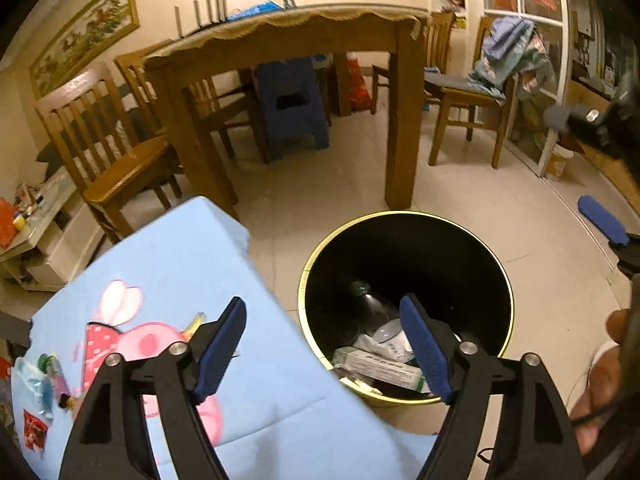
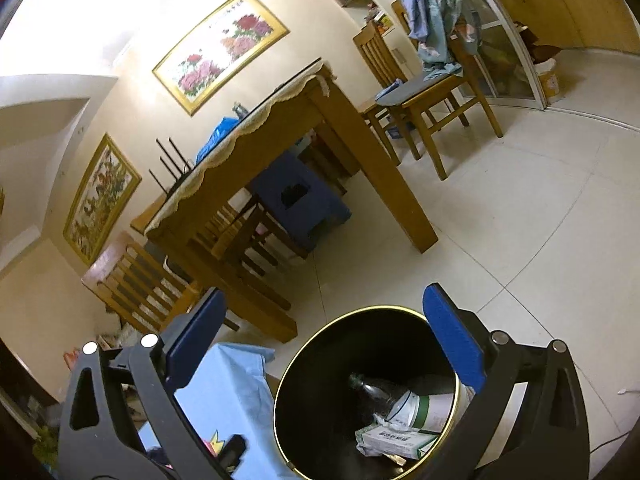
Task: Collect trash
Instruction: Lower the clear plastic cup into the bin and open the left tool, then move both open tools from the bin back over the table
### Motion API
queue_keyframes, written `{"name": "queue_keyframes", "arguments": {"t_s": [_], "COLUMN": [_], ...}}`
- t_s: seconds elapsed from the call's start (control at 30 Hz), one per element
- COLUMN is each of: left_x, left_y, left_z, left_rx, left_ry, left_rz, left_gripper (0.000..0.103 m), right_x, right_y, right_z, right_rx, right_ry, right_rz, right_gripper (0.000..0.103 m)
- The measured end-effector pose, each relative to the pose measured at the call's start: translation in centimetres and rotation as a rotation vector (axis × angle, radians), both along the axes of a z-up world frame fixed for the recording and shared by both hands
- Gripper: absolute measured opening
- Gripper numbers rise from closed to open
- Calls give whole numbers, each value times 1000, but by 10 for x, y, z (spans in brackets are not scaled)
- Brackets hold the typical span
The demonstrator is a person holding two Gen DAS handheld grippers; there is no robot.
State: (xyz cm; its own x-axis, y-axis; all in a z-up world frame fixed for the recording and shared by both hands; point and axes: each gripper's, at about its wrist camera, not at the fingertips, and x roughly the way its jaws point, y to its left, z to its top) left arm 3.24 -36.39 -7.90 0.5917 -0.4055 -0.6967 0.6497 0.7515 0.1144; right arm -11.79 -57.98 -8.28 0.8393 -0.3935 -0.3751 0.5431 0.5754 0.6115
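A black trash bin with a gold rim (image 1: 404,216) stands on the tiled floor beside a low table under a light blue cartoon cloth (image 1: 180,256). Inside the bin lie a clear bottle (image 1: 370,306), a white-green box (image 1: 378,368) and crumpled white paper. My left gripper (image 1: 322,326) is open and empty, between the cloth's edge and the bin. My right gripper (image 2: 324,316) is open and empty above the bin (image 2: 288,372), where the bottle (image 2: 366,388), box (image 2: 394,438) and a white cup show. Small wrappers (image 1: 36,384) lie on the cloth at the left.
A wooden dining table (image 1: 400,120) with chairs (image 1: 108,148) and a blue stool (image 1: 294,108) stands behind the bin. A chair draped with clothes (image 1: 508,56) stands by a glass door at the right. The right gripper's blue pad (image 1: 602,220) shows at the right edge.
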Motion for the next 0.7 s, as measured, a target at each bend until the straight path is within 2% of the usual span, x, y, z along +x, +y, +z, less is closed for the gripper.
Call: {"name": "queue_keyframes", "arguments": {"t_s": [0.27,0.47,0.7], "left_x": [5,6,17], "left_y": [51,92,160], "left_z": [14,20,25], "left_rx": [-23,-27,-58], "left_ry": [-34,-62,-60], "left_rz": [79,137,234], "left_gripper": [84,86,89], "right_x": [34,69,108], "right_y": [31,81,147], "right_z": [8,18,19], "right_rx": [-54,-193,-331], "right_ry": [72,131,187], "right_rz": [84,227,381], "right_gripper": [97,97,97]}}
